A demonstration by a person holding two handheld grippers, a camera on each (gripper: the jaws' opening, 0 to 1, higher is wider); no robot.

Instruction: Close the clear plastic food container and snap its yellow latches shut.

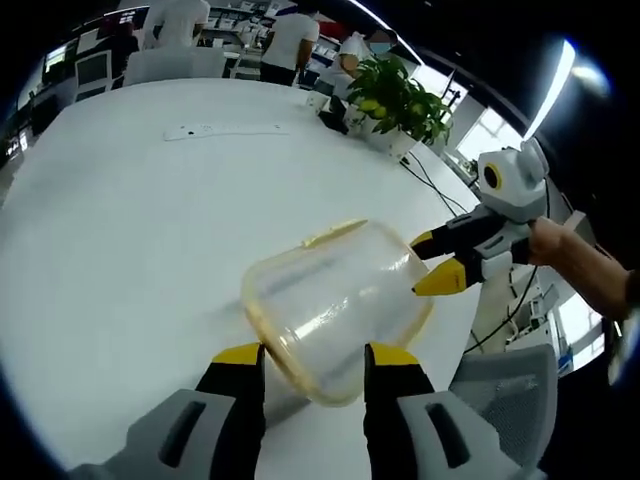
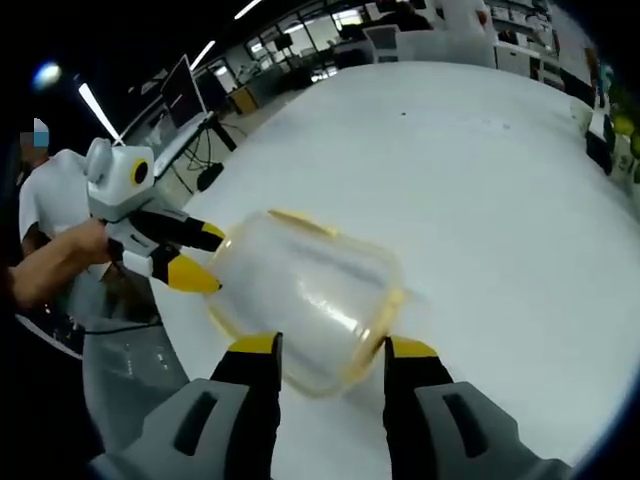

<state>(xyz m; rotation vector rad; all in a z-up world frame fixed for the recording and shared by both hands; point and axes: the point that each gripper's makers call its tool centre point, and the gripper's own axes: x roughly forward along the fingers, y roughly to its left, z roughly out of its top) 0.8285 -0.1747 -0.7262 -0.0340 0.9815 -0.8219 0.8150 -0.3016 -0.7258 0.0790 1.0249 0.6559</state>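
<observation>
Broad white desk [image 1: 120, 230], rounded at its edges, smooth and glossy under ceiling light. Clear plastic container [image 1: 335, 305] with yellow trim lying on its side on the desk, close to the near edge. Well beyond the container, toward the far rim, a flat white strip [image 1: 225, 130], possibly a power strip, lying on the surface. Right of that strip and farther from the container, a potted green plant [image 1: 400, 100] in a white pot at the desk's border, with a dark object [image 1: 333, 117] just beside it, too small to identify. Black cables [image 1: 440, 190] trailing over the edge between plant and container.
</observation>
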